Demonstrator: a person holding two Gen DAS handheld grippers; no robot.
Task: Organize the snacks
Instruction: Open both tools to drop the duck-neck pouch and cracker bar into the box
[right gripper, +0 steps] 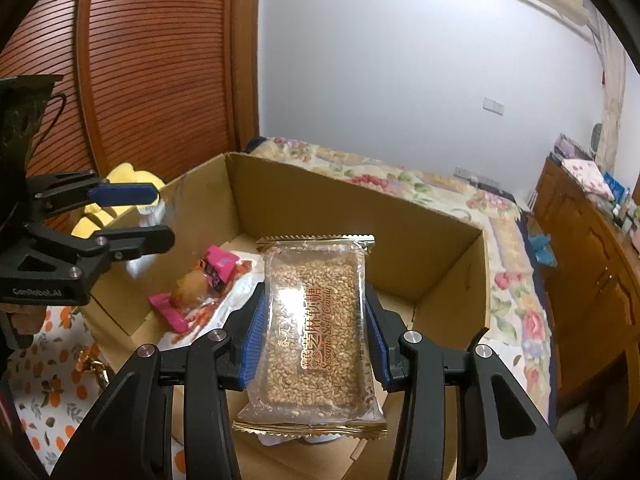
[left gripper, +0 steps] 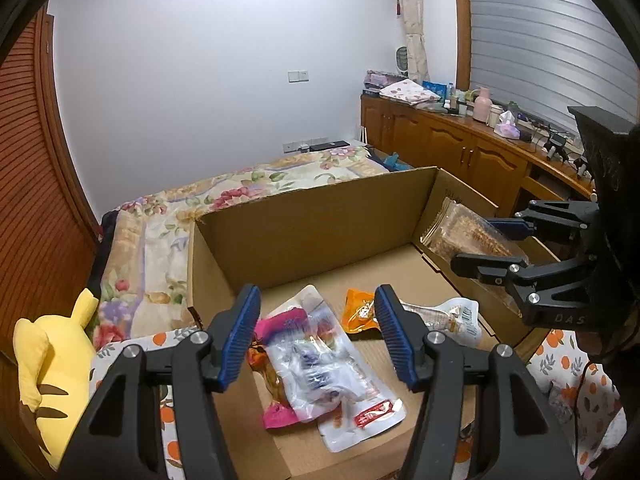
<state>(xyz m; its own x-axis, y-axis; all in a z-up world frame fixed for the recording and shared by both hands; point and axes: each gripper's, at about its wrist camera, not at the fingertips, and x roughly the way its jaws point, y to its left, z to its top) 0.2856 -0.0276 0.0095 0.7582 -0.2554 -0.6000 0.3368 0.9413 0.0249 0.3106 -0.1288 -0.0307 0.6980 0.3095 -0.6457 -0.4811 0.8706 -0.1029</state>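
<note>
An open cardboard box point(left gripper: 312, 220) lies on the bed. Inside it lie a clear pouch with a red label point(left gripper: 340, 380), a pink-wrapped pastry point(left gripper: 276, 360), an orange packet point(left gripper: 358, 308) and a white packet point(left gripper: 456, 318). My left gripper point(left gripper: 316, 334) is open and empty, hovering over the pouch. My right gripper point(right gripper: 314, 336) is shut on a sesame candy pack point(right gripper: 316, 332) and holds it above the box's right side; the gripper also shows in the left wrist view point(left gripper: 486, 244). The left gripper point(right gripper: 128, 216) shows in the right wrist view above the pink pastry point(right gripper: 200, 284).
The box point(right gripper: 360, 200) rests on an orange-print cloth point(left gripper: 572, 364) over a floral bedspread point(left gripper: 160, 208). A yellow plush toy point(left gripper: 52, 364) lies at the left. A wooden cabinet point(left gripper: 460, 144) with clutter runs along the right. A slatted wooden wardrobe point(right gripper: 152, 60) stands at the left.
</note>
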